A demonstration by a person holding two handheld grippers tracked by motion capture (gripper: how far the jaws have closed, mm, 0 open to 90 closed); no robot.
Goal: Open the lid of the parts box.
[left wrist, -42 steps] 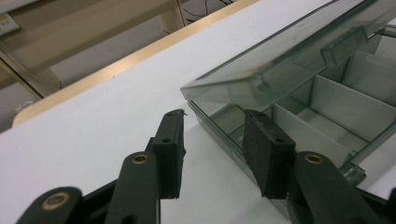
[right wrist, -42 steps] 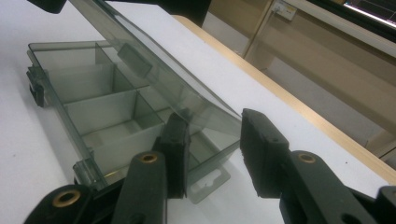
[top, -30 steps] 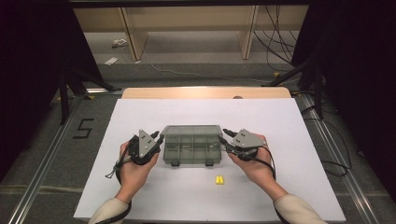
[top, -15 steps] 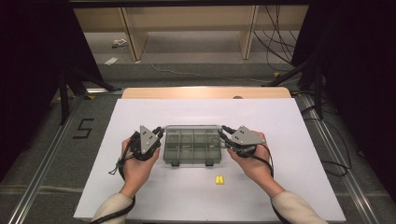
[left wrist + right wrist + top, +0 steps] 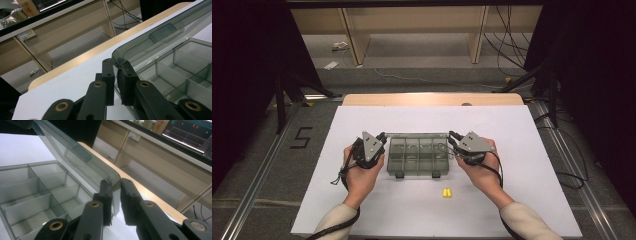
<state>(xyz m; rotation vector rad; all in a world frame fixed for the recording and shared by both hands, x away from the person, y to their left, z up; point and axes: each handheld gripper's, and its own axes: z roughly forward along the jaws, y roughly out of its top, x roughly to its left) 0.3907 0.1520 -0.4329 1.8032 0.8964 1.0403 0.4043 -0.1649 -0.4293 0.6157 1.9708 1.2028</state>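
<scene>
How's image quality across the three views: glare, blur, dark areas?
High view: even light on the white table, surroundings nearly black, the clear compartment box low in contrast. Left gripper view: sharp on the lid, the near links of the left gripper soft. Right gripper view: soft sheen on the lid at the right gripper.

Cream sleeves (image 5: 526, 220); black jaws with brass rivets (image 5: 62, 106).
</scene>
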